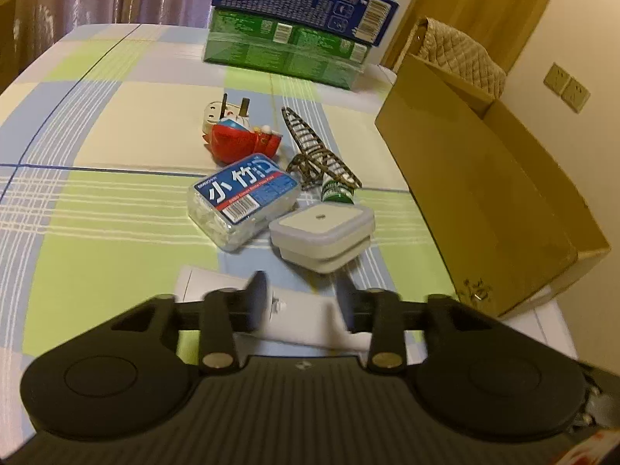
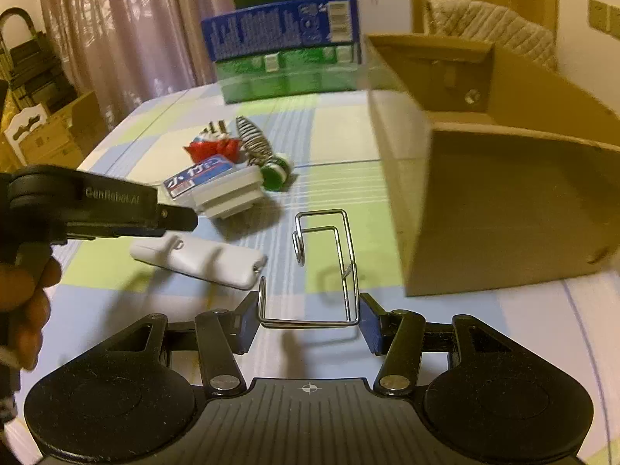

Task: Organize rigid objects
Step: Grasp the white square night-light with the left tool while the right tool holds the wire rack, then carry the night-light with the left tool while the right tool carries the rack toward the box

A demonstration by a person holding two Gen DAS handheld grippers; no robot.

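The landmark was the open brown cardboard box (image 1: 484,178) standing on the checked green, blue and cream tablecloth (image 1: 97,124).

1. Right gripper (image 2: 310,319): its two blue-padded fingers (image 2: 248,323) were clamped on the base bar of a bent chrome wire rack (image 2: 329,263). The rack stood upright between the pads, just beside the near corner of the box and clear of the cloth, on which it cast a shadow.

2. Left gripper (image 1: 302,302): its jaws were drawn in on a flat white oblong plastic hanger bar (image 2: 201,257), well apart from the box on its open-table side. The pads sat at the bar's long edges; the blur did not show how firmly they pressed. A hand (image 2: 23,302) held this gripper's handle.

3. Loose items lay in one cluster beyond the bar, near the box's long side:
- a white square plastic container with a grey lid (image 1: 321,234), nearest the box;
- a clear pack with a blue label (image 1: 242,201), touching the container on the side away from the box;
- a green-capped small bottle (image 1: 337,192) and a striped brown hair claw (image 1: 317,151), behind the container;
- a red toy figure (image 1: 242,141) and a white plug adapter (image 1: 226,114), farthest from the box.

4. Stacked green and blue cartons (image 1: 294,23) stood at the cloth's far edge, beyond the box's far end.
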